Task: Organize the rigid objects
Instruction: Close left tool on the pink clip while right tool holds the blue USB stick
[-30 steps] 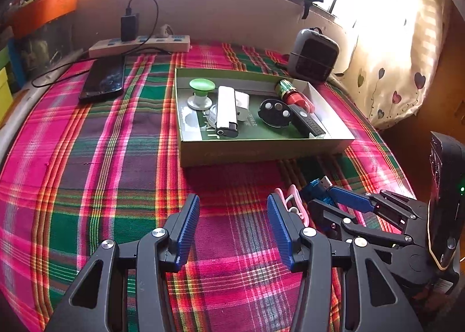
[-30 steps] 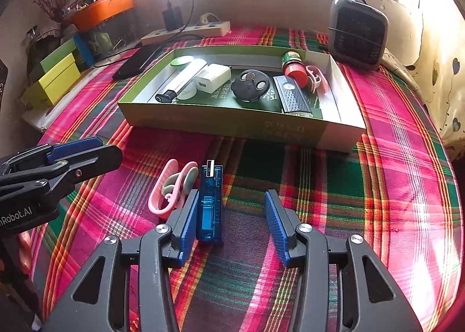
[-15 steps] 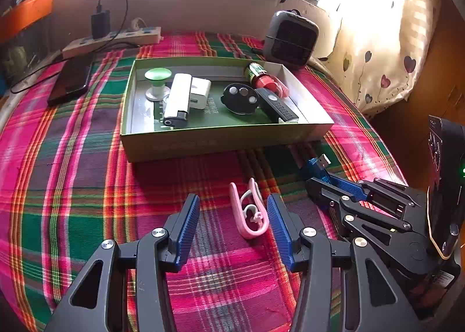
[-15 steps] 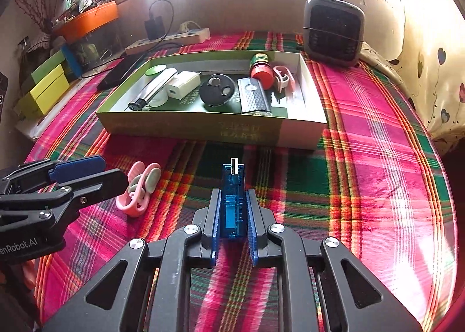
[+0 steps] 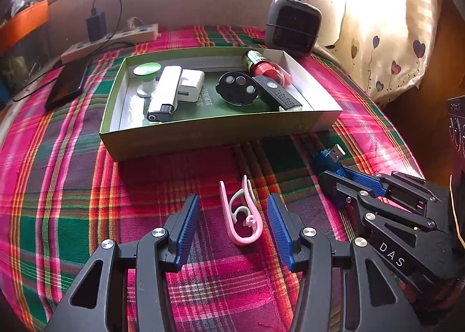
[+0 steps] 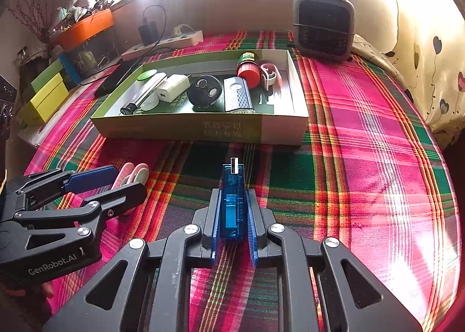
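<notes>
Right gripper [image 6: 232, 215] clamped on a translucent blue USB device [image 6: 231, 201], pads pressing both long sides, metal plug pointing toward the green box [image 6: 203, 128]. Device sits low over the plaid cloth [image 6: 363, 157], in front of the box's near wall; cannot tell whether it touches the cloth. Left gripper [image 5: 232, 224] has its jaws parted, straddling a pink clip [image 5: 241, 215] that lies flat on the cloth; pads on either side of it, not touching. Clip lies near the cloth's front edge, left of the USB device. Box stands mid-cloth toward the far edge and holds a white lighter-shaped item [image 5: 164, 93], white charger [image 5: 190, 85], black round fob [image 5: 237, 89], black remote [image 5: 276, 96], red-capped bottle [image 5: 257, 63]. Small grey heater [image 6: 324, 27] at the cloth's far right corner.
</notes>
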A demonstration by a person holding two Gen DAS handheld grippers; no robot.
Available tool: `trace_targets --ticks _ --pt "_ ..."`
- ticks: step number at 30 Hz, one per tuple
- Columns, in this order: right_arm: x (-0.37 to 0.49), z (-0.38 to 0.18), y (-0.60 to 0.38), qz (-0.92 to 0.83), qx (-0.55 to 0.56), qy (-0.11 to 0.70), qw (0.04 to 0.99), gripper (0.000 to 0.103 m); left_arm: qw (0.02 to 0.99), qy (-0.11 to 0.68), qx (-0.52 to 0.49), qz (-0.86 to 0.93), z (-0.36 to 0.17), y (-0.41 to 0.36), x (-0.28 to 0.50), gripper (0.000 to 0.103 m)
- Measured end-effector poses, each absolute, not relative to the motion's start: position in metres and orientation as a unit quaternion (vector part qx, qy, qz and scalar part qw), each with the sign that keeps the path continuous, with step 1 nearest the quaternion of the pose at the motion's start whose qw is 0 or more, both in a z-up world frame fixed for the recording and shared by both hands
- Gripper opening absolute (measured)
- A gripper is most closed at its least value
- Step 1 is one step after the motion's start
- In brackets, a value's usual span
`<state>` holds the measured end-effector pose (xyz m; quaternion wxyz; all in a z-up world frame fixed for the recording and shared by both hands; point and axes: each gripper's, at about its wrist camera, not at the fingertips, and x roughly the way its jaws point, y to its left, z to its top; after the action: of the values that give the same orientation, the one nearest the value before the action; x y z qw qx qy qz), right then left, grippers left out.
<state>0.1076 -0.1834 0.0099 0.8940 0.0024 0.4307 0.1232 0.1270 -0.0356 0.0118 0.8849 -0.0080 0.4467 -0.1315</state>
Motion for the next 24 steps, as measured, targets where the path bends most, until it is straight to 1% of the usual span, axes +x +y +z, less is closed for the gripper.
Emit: trace_targets --ticks 11,13,15,16,17,18,24 --pt "0.1079 0.0097 -0.1832 0.123 0.002 0.431 0.894 0.016 0.892 0.433 -0.007 -0.128 0.0103 -0.0356 0.1261 0.046" --pt "0.1078 0.0097 -0.1832 0.123 0.001 0.43 0.894 0.016 0.893 0.432 -0.009 -0.124 0.0104 -0.0335 0.1253 0.035" --pt "0.1079 0.0096 -0.1831 0.123 0.001 0.43 0.894 0.016 0.893 0.432 -0.012 -0.123 0.0105 -0.0313 0.1257 0.032" --pt "0.1079 0.0095 -0.1829 0.123 0.001 0.43 0.894 0.016 0.893 0.432 -0.014 -0.123 0.0107 -0.0306 0.1258 0.027" --pt "0.1079 0.0095 -0.1829 0.123 0.001 0.43 0.894 0.016 0.893 0.433 -0.017 -0.124 0.0105 -0.0298 0.1259 0.024" --pt "0.1079 0.0095 -0.1829 0.123 0.001 0.43 0.894 0.016 0.893 0.432 -0.018 -0.124 0.0104 -0.0294 0.1261 0.023" --pt "0.1079 0.0094 -0.1829 0.122 0.0 0.431 0.894 0.016 0.894 0.43 -0.021 -0.124 0.0105 -0.029 0.1256 0.023"
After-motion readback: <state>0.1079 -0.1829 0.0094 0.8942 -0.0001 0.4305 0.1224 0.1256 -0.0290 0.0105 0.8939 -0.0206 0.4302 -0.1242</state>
